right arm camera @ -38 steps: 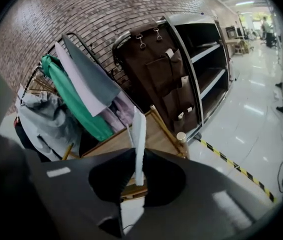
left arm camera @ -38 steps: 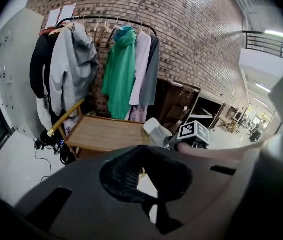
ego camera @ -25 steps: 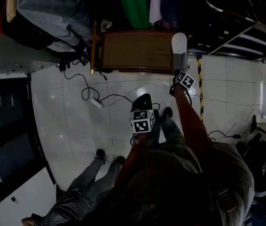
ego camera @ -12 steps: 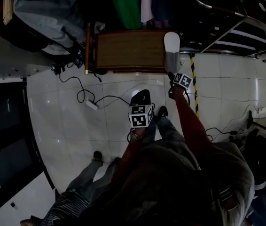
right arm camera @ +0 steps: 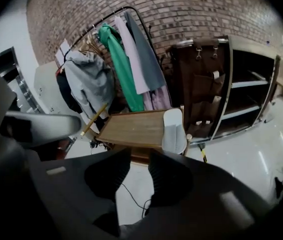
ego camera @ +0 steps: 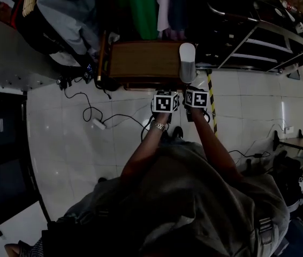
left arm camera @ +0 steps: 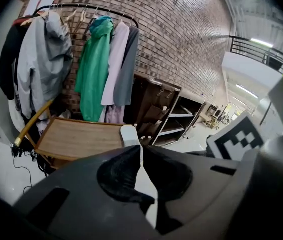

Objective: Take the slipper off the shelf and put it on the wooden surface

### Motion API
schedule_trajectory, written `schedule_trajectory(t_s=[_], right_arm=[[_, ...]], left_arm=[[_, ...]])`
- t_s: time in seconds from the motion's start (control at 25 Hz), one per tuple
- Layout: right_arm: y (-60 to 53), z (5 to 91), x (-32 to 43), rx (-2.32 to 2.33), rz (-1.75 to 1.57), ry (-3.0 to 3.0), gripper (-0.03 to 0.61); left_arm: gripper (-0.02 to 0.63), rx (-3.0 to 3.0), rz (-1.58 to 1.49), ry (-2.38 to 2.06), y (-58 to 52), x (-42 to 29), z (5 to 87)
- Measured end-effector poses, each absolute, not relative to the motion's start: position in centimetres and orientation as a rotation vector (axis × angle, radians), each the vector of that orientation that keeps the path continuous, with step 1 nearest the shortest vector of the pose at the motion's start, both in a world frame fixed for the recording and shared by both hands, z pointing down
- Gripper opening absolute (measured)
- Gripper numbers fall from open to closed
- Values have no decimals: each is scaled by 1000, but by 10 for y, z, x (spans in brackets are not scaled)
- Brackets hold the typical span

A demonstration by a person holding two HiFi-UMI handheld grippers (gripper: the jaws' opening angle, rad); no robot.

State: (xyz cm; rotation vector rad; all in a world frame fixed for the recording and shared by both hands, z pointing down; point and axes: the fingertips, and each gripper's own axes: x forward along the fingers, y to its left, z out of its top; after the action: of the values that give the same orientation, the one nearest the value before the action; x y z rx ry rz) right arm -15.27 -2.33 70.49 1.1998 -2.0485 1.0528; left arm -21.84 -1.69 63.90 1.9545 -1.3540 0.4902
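Observation:
A pale grey slipper (ego camera: 187,62) lies on the right end of the wooden surface (ego camera: 141,60), its toe over the front edge; the slipper (right arm camera: 174,124) is also in the right gripper view, and the slipper (left arm camera: 130,135) in the left gripper view. My right gripper (ego camera: 194,94) hovers just in front of it, clear of it. The right gripper (right arm camera: 137,169) has a gap between its jaws, which are closing with nothing between them. My left gripper (ego camera: 166,98) is held beside it. The left gripper (left arm camera: 140,149) has its tips touching and is empty.
A dark metal shelf (ego camera: 253,42) stands right of the wooden surface. Behind hangs a clothes rack with a green garment (ego camera: 141,9) and grey jackets (ego camera: 66,9). Cables and a power strip (ego camera: 99,123) lie on the white tiled floor, beside yellow-black tape (ego camera: 211,92).
My right gripper has drawn back from the slipper, which stays on the wooden surface. My left gripper has risen from lower down to sit beside the right one.

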Motion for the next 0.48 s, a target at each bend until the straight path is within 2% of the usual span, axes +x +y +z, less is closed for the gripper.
schedule_trajectory(t_s=[0.24, 0.48], right_arm=[[-31, 644, -155, 1231, 960, -2126, 89], [-18, 634, -140, 1242, 928, -2106, 89]], left_arm=[[12, 1962, 562, -1394, -19, -206, 626], [15, 1984, 572, -1423, -17, -197, 615]])
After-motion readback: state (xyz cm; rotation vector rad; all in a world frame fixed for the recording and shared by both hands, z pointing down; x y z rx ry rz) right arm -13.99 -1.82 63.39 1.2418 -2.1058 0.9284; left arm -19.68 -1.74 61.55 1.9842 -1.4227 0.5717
